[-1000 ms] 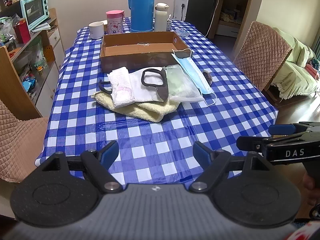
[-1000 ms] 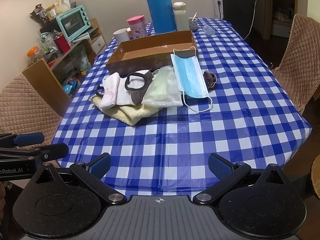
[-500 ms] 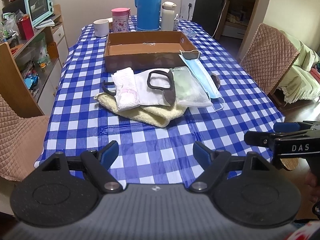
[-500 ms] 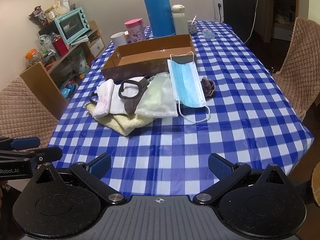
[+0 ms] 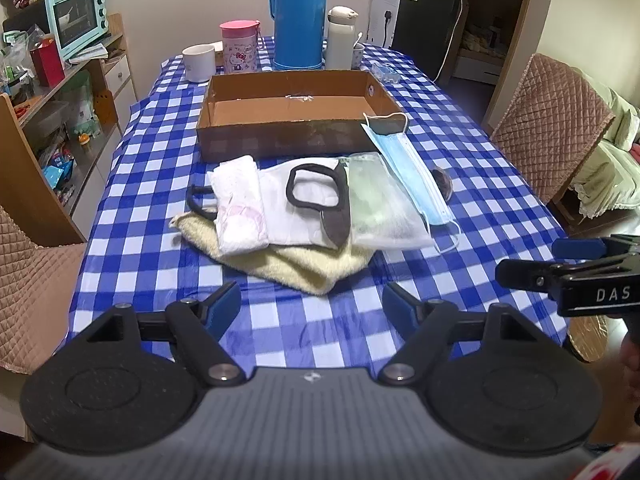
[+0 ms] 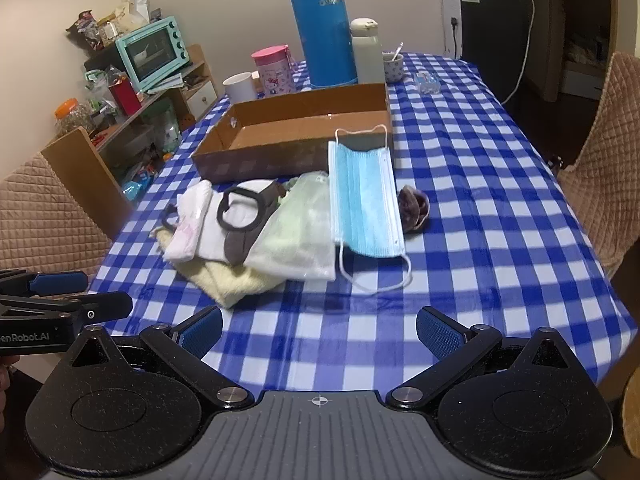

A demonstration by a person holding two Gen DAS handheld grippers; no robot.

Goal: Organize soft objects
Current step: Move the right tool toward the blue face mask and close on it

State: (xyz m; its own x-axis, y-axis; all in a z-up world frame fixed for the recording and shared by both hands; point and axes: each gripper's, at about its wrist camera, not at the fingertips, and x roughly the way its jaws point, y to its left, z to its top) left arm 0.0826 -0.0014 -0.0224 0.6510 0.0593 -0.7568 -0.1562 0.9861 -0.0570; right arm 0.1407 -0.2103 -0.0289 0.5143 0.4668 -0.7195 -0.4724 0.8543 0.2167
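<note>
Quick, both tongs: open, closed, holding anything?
Left tongs: open, holding nothing, short of the pile of soft items.
Right tongs: open, holding nothing, also short of the pile.

Counter w/ blue-and-white checked cloth [image 5: 132, 216] carried a shallow brown cardboard box [image 5: 296, 118] mid-way. Just in front lay a cream terry towel [image 5: 304, 268] under other soft items, a pale blue pleated face mask [image 6: 366, 204] leaning on the box & a small brown fabric piece [image 6: 416, 208]. At back: tall blue thermos [image 5: 298, 14], white mug [image 5: 199, 62], pink lidded tumbler [image 5: 239, 46].
</note>
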